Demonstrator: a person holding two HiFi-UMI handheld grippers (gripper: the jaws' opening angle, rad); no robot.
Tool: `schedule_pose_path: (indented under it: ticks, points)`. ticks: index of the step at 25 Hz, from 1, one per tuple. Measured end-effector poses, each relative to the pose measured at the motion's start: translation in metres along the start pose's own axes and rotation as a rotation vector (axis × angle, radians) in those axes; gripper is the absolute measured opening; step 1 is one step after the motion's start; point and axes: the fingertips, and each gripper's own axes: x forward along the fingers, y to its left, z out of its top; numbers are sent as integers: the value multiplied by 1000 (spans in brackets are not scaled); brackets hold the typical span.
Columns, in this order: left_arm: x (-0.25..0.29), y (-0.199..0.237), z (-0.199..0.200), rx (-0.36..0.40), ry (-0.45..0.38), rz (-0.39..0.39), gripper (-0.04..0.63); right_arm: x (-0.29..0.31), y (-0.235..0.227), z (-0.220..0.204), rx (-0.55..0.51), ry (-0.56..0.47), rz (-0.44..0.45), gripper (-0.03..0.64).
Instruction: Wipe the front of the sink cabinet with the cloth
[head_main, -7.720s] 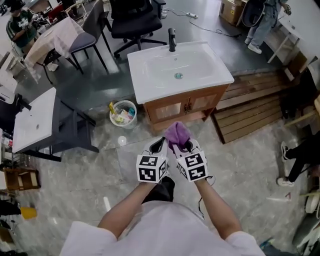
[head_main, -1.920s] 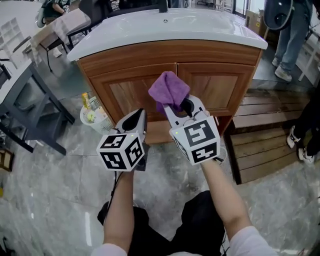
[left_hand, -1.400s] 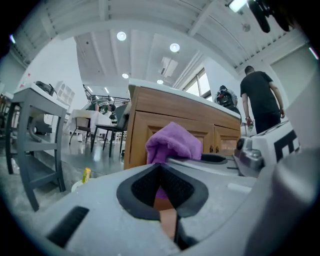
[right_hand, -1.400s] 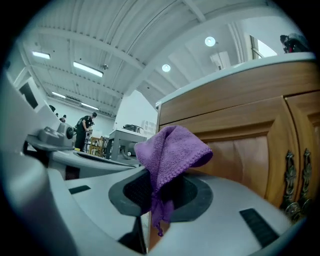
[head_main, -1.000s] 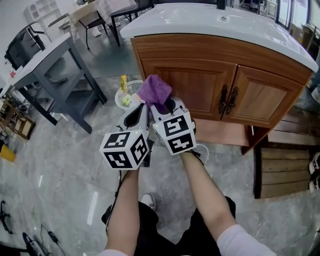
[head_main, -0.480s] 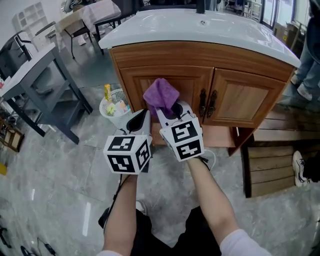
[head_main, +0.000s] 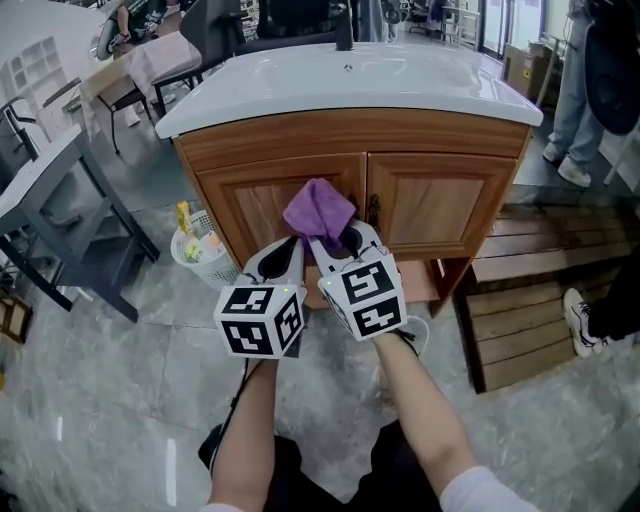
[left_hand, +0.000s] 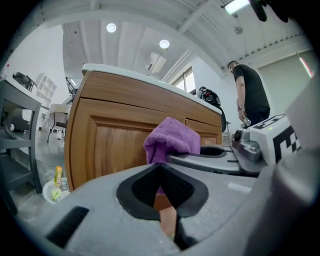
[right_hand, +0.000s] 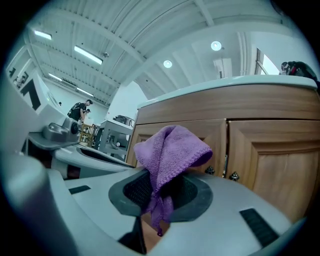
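R gripper (head_main: 336, 230) w/ cloth (head_main: 318, 208) near cabinet (head_main: 440, 200); bin (head_main: 206, 258) left, pallet (head_main: 535, 295) right.

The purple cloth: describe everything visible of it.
The purple terry cloth is a soft, looped-pile rag, bunched into a rounded, hooded fold. The right claw is shut on its lower part, and a short tail hangs below the pinch. The bunch stands above the claw tips, in front of the left brown wooden cabinet door. Whether it touches the wood cannot be told.
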Motion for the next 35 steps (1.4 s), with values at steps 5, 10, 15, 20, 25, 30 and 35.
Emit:
schedule_pose_path:
  ticks: [5, 10, 15, 20, 25, 30, 35]
  points:
    - [9, -21, 0, -9, 0, -45, 3, -20, -15, 0, 15, 2, -22, 77]
    - [16, -41, 3, -11, -9, -91, 3, -41, -34, 2, 46, -4, -51, 77]
    - [27, -67, -1, 15, -2, -141, 3, -62, -54, 3, 72, -4, -80, 77]
    - [40, -93, -6, 30, 3, -191, 3, -80, -72, -1, 69, 5, -115, 77]
    - [53, -119, -10, 22, 2, -249, 3, -97, -98, -10, 53, 28, -178, 77]
    - [67, -147, -10, 26, -2, -306, 3, -110, -124, -24, 37, 63, -240, 77]
    - [79, -173, -15, 9, -3, -361, 3, -125, -149, -42, 17, 105, -316, 75]
